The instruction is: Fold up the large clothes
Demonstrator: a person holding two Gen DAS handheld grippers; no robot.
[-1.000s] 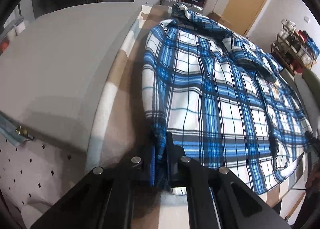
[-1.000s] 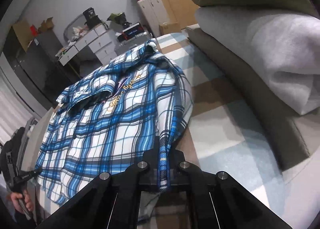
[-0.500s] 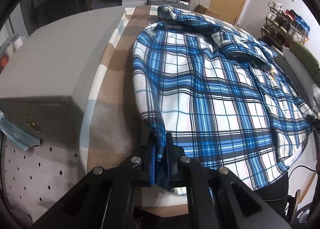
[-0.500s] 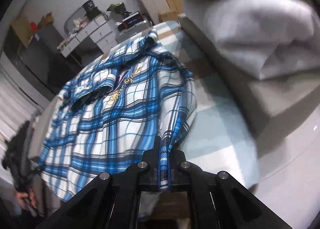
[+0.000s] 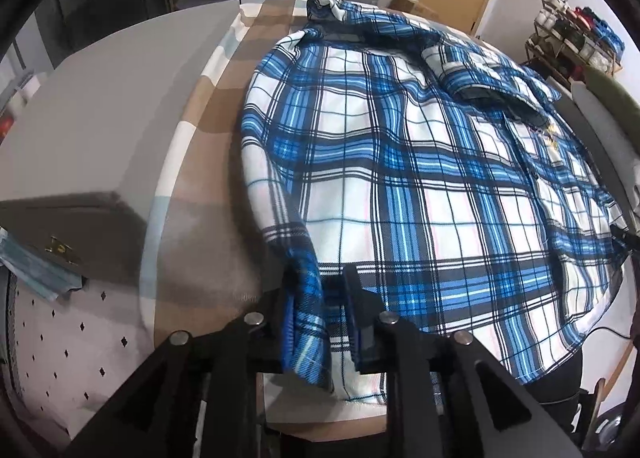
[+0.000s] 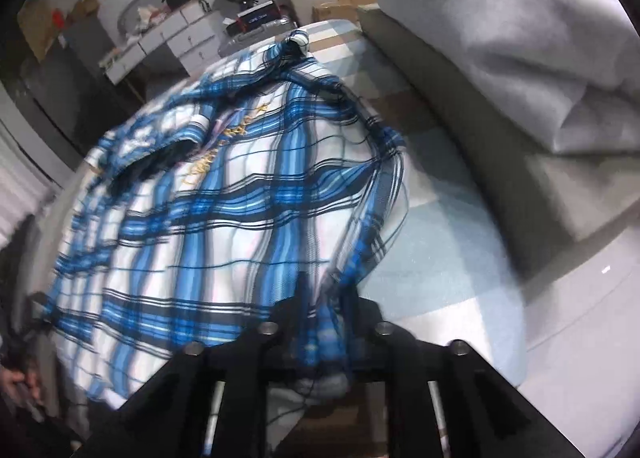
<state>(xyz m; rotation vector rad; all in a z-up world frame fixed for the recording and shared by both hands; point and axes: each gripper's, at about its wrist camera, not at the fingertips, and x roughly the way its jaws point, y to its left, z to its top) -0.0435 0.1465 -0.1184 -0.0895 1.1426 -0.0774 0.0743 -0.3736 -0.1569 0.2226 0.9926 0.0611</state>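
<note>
Now the left gripper (image 5: 318,290) sits low at the near edge of the bed and points along it, and its two black fingers (image 5: 352,298) are pinched on a corner of the blue and white checked shirt (image 5: 420,177). The right gripper (image 6: 324,302) points the same way at the other near corner, and its jaws are squeezed on a bunched bit of the same shirt (image 6: 224,209). The shirt lies spread out on the striped bed cover (image 5: 216,137), with its near edge lifted up in both grippers. The left view is sharp and shows a grey box (image 5: 92,117) beside the shirt and a shelf of shoes (image 5: 576,37) far off. The right view is blurry, and it shows gold writing (image 6: 224,149) on the shirt, a folded grey blanket (image 6: 520,49) beside it, and white drawers (image 6: 176,37) behind.
</note>
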